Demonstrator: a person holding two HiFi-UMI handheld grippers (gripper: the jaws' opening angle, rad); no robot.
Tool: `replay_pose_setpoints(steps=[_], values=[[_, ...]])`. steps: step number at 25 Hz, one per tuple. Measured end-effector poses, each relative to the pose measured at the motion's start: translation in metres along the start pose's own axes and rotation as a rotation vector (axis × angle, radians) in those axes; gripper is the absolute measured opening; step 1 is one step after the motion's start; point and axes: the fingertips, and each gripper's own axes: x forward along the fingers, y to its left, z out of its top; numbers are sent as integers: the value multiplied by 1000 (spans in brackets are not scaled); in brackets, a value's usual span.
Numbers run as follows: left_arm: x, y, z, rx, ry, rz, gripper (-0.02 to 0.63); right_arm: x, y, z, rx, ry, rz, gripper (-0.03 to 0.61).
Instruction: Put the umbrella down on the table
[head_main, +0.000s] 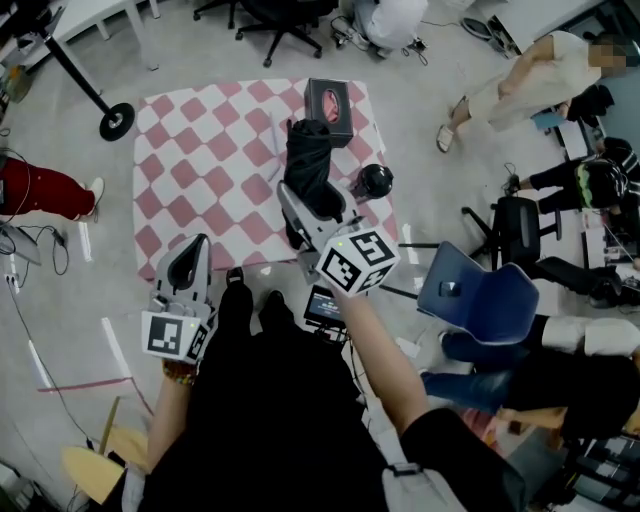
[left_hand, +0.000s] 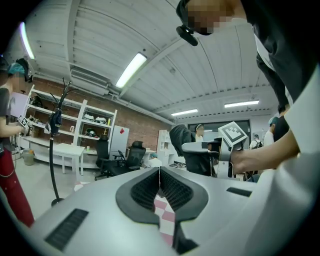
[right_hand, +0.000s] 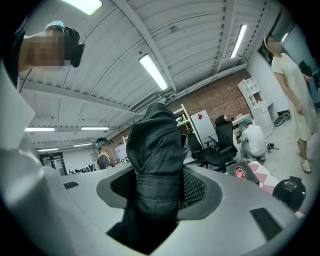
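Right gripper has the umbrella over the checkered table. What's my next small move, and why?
Probably lower the right gripper toward the bare checkered table, clear of the black box. Its jaws are clamped on the folded umbrella, which points upward rather than lying down. Open only afterwards.

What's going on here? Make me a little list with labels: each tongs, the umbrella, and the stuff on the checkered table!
Left tongs: shut, holding nothing
Right tongs: shut on the umbrella
Umbrella look: black, folded up
Umbrella place: held over the table, not laid down yet
Table cover: pink and white checks
Also on table: dark box, round black object
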Motion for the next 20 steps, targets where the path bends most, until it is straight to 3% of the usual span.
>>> replay_pose_setpoints(steps=[14,20], values=[[-4,50,-7,-26,8,71,14,81,-20,-3,-10,56,14,239],[-7,68,-16,-51,20,107,14,115,-35,-28,34,120,-11,239]])
